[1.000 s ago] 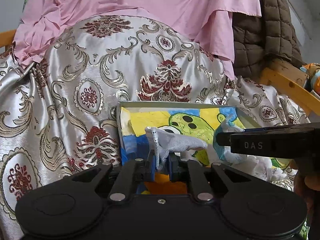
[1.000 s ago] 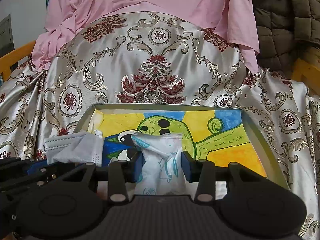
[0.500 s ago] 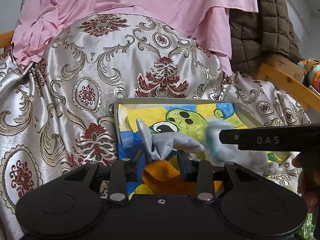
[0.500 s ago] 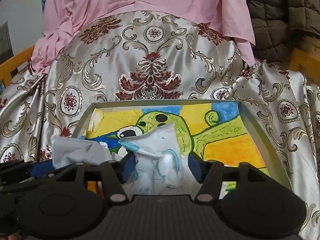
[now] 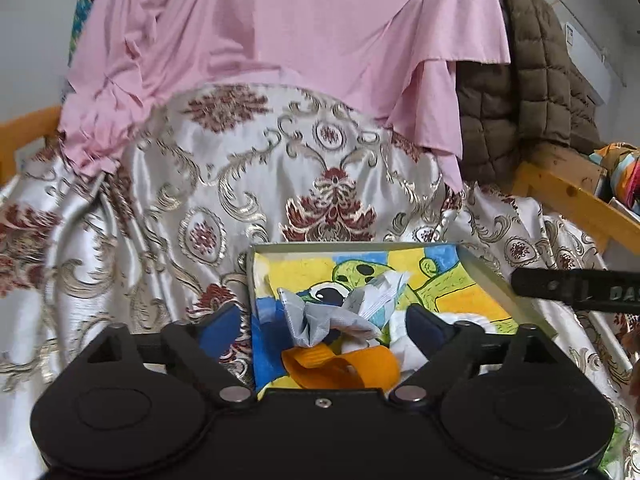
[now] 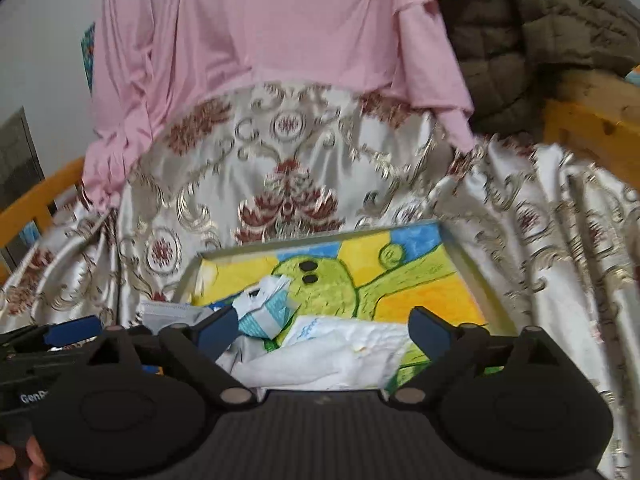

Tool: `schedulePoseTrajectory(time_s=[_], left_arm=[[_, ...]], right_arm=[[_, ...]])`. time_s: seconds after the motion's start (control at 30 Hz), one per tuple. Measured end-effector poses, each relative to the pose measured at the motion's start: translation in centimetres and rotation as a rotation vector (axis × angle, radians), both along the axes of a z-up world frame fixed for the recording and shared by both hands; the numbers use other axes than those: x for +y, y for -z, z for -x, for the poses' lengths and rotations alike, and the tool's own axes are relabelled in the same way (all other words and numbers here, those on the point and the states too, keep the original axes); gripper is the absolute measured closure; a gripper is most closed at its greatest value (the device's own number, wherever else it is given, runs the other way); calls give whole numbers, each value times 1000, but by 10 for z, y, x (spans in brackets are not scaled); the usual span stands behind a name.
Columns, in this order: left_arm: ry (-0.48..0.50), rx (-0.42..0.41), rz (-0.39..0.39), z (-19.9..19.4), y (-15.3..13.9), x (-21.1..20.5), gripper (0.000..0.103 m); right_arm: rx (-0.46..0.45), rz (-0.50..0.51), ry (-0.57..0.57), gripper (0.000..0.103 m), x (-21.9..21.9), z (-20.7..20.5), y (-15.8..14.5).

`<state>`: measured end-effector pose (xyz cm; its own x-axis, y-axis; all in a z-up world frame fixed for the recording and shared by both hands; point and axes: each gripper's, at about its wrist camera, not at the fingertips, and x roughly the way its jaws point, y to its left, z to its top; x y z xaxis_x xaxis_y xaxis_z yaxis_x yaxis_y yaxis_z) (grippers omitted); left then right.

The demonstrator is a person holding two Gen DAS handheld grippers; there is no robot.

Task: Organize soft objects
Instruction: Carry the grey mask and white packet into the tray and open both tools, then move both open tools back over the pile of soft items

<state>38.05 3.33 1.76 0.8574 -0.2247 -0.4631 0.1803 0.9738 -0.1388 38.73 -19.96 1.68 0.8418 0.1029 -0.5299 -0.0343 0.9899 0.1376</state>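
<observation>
Grey face mask: crumpled, lying inside the tray at its near-left part, on the painted frog picture that lines the tray floor; also seen at the tray's left edge in the right wrist view

White-and-teal wrapped packet: lying just beside and touching the mask, toward tray centre; right wrist view

Orange band: curled strip, near edge of the tray, in front of the mask

White cloth or tissue pack: flat in the tray's near part, just behind the right gripper's fingers

Left gripper: fingers spread wide apart, holding nothing; mask and packet sit loose in the gap

Right gripper: fingers likewise wide apart, empty, over the white cloth

Tray: shallow, grey-rimmed, resting on the silver brocade cloth

Pink fabric: draped above the brocade

Brown quilted jacket: hanging at right, over the wooden frame
</observation>
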Motion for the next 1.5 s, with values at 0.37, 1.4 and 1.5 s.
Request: schedulePoseTrajectory(time_s=[0.37, 1.4, 1.5], left_arm=[[8, -108, -19, 91, -42, -9, 2], [44, -43, 3, 283, -43, -1, 1], [33, -14, 11, 291, -40, 1, 1]], right_arm=[[-145, 65, -31, 0, -9, 98, -37], [-214, 10, 19, 0, -22, 314, -17], [-176, 22, -4, 0, -19, 322, -9]])
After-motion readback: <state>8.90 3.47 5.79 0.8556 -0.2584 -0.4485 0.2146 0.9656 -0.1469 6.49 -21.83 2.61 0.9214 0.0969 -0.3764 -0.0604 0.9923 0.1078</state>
